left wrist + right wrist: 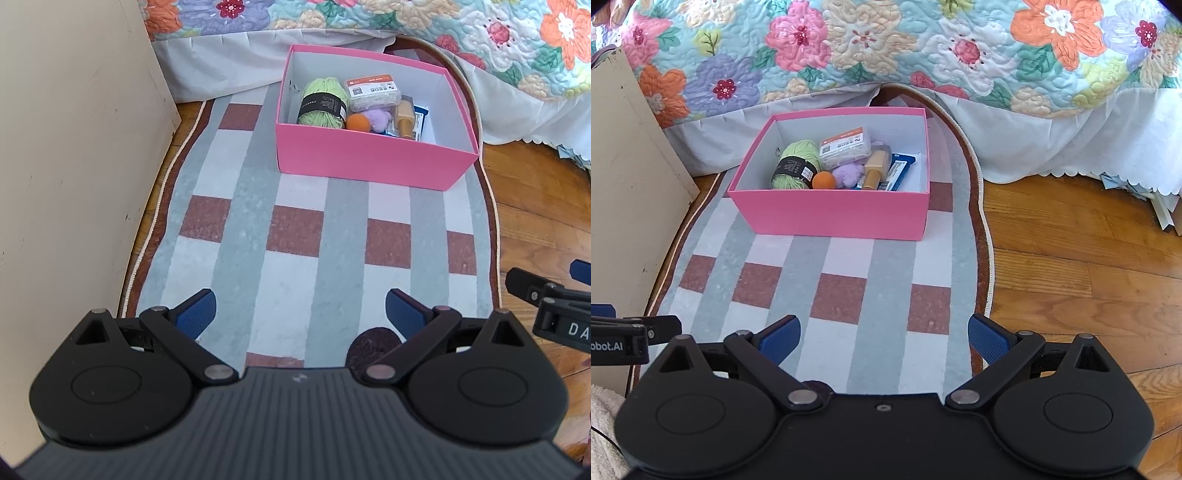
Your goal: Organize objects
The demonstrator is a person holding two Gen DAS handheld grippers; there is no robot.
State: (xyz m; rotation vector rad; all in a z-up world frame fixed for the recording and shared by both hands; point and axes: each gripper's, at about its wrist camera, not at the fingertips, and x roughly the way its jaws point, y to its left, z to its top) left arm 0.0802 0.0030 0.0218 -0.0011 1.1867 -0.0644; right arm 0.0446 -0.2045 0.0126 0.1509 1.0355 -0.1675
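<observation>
Our left gripper (299, 314) and right gripper (884, 339) hang over the striped rug (846, 291), each spread wide with nothing between the blue pads. Ahead, well apart from both, we see the pink box (831, 214) standing on the rug's far end by the floral quilt (886, 48). Inside lie green yarn (794, 164), an orange ball (823, 181), a purple pom-pom (846, 175), a clear packet (846, 147) and a wooden piece (875, 168) (crowded left of centre). A cream cabinet (74, 166) borders the rug's left edge.
</observation>
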